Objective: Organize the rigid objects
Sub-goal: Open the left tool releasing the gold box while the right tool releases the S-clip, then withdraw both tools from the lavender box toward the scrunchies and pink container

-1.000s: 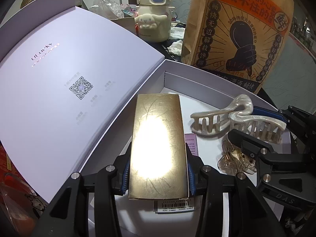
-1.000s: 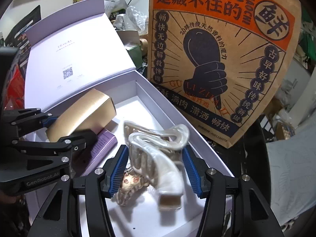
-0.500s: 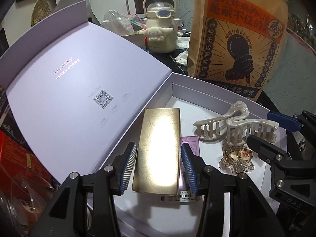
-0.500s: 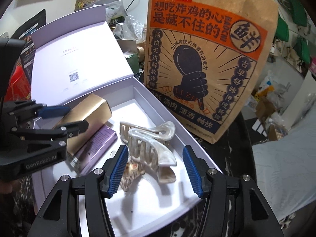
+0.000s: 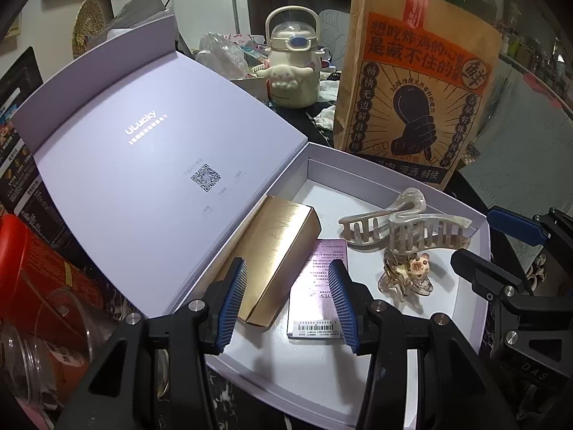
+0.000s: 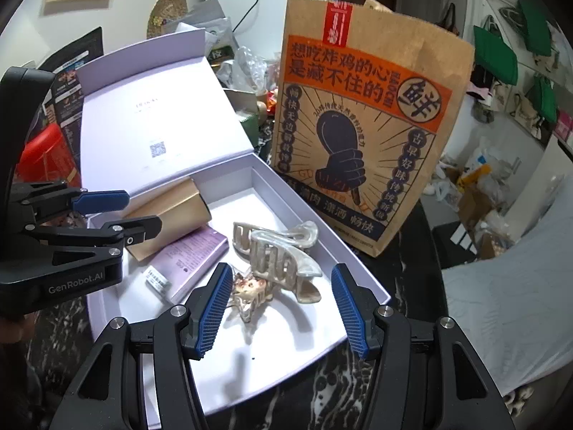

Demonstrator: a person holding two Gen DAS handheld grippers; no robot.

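Basically both claws empty: left gripper (image 5: 288, 297) spread wide above the gold box (image 5: 277, 254), right gripper (image 6: 283, 310) spread wide above the pearl hair clip (image 6: 279, 251). All items lie inside the white gift box (image 6: 361, 279). Placement step looks finished; next likely closing the lid (image 5: 143, 165).

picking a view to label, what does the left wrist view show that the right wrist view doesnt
Only the left wrist view shows the cream kettle behind the box and the red can with the clear jar at lower left.

Only the right wrist view shows the green bags hanging on the wall and the whole left tongs from the side.

Both show the open box, the gold box, purple card, pearl clip, small clip and paper bag.
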